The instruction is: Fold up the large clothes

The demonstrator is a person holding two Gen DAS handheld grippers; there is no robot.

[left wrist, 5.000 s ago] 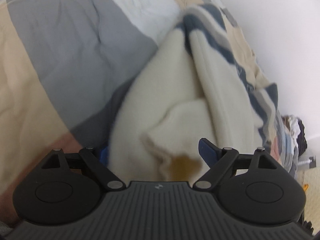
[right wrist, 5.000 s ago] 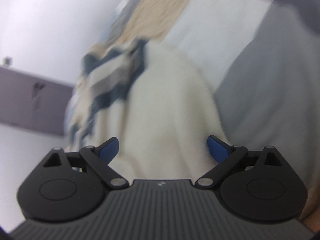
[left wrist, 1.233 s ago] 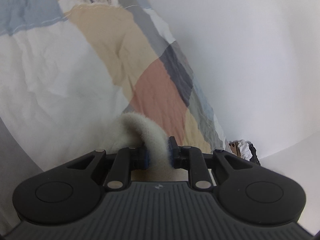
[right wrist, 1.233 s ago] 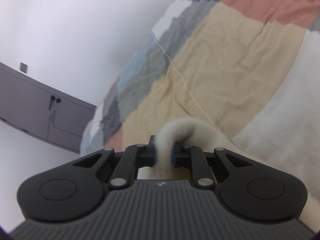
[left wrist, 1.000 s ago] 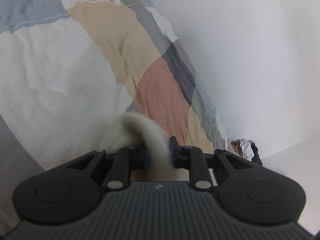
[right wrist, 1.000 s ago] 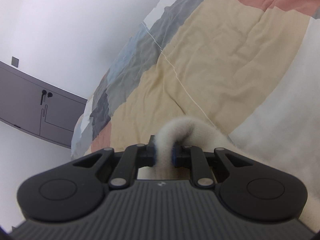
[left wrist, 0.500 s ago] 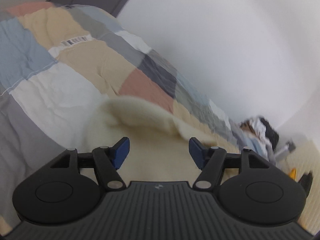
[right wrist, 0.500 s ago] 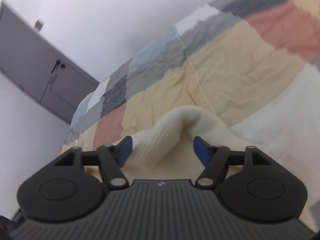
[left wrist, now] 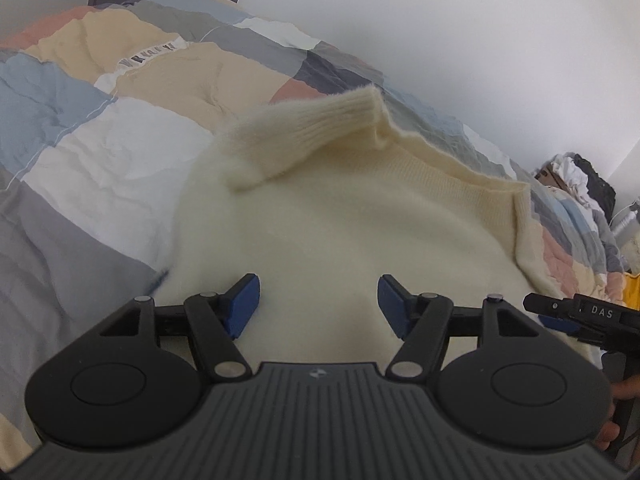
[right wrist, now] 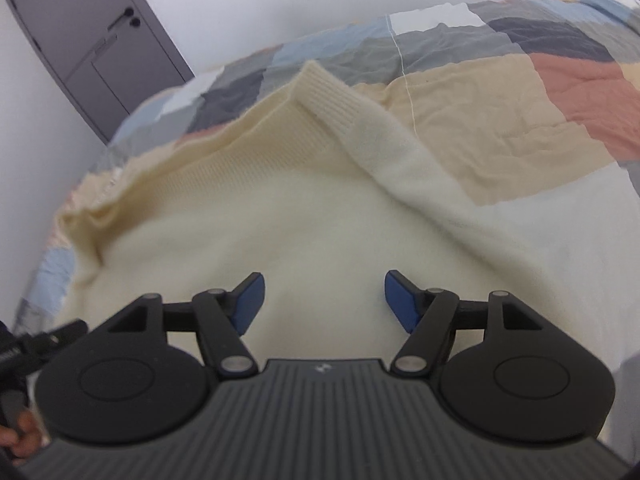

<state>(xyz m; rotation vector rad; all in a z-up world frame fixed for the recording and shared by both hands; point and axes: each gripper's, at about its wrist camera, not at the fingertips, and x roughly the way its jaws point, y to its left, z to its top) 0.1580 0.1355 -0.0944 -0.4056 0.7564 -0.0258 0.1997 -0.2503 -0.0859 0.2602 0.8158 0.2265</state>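
Observation:
A cream fuzzy sweater [left wrist: 340, 236] lies spread on the patchwork bed, its ribbed hem [left wrist: 460, 176] at the far side. A ribbed sleeve cuff [left wrist: 320, 124] lies folded over its left edge. My left gripper [left wrist: 316, 300] is open and empty just above the sweater. In the right wrist view the same sweater [right wrist: 280, 236] fills the middle, with a sleeve [right wrist: 372, 132] laid along its right edge. My right gripper [right wrist: 324, 296] is open and empty above it. The right gripper also shows at the right edge of the left wrist view [left wrist: 580, 316].
The patchwork quilt [left wrist: 80, 128] covers the bed, which stands against a white wall [left wrist: 440, 20]. A pile of clothes [left wrist: 576, 176] sits past the bed's far right end. A grey cabinet door [right wrist: 92, 40] stands at the left of the right wrist view.
Both grippers were shut on folds of the cream sweater a second ago. Both have opened, let it go and drawn back; the sweater now lies flat on the bed.

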